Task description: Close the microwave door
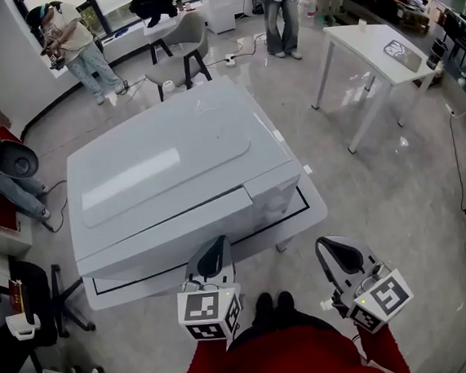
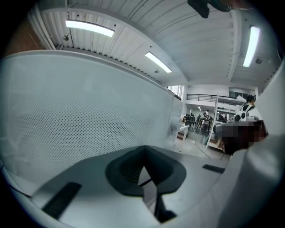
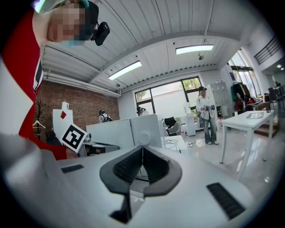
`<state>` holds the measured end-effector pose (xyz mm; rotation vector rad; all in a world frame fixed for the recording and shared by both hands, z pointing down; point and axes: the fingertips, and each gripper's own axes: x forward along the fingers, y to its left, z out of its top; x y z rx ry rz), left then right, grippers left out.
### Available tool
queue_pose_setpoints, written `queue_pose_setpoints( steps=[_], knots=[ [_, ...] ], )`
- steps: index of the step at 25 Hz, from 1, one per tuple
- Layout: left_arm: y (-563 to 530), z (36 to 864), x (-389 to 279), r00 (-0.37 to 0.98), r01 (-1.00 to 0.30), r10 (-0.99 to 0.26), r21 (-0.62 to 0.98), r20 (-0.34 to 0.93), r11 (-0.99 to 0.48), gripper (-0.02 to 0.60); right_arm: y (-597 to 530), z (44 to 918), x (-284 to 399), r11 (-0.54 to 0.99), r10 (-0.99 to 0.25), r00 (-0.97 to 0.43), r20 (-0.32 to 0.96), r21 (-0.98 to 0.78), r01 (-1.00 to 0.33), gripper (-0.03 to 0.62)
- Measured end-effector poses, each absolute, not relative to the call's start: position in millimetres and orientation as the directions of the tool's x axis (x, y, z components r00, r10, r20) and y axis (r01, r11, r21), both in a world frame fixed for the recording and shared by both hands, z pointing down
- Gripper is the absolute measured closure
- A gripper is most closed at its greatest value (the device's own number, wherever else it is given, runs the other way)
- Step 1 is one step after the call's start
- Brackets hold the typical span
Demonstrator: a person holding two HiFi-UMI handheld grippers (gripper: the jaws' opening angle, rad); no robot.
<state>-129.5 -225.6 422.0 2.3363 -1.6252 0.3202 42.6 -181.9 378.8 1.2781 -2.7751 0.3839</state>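
The white microwave (image 1: 166,172) stands on a small white table (image 1: 315,208) right in front of me. Its door (image 1: 168,235) lies along the front, next to the control panel (image 1: 275,195); whether it is latched I cannot tell. My left gripper (image 1: 214,251) is shut and empty, with its tip at the door's face. In the left gripper view the door's dotted window (image 2: 84,116) fills the picture just beyond the left gripper (image 2: 143,168). My right gripper (image 1: 331,247) hangs shut and empty to the right of the microwave. From the right gripper (image 3: 141,155) the microwave's front and round knob (image 3: 141,139) show.
A white table (image 1: 371,41) stands at the right, and a grey chair (image 1: 176,41) behind the microwave. Two people stand at the back, one at the left (image 1: 76,45) and one near the middle (image 1: 281,9). Office chairs and clutter crowd the left edge (image 1: 6,171).
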Motion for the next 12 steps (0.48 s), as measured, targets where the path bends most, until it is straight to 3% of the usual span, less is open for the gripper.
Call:
queue_pose_setpoints(
  steps=[12],
  knots=[
    [-230,419,-134,0.315,-0.949,-0.89,0.113,0.33,-0.294,0.574,-183,379,33,0.677,-0.686,-0.711,0.156,-0.222,-0.702,0.579]
  ],
)
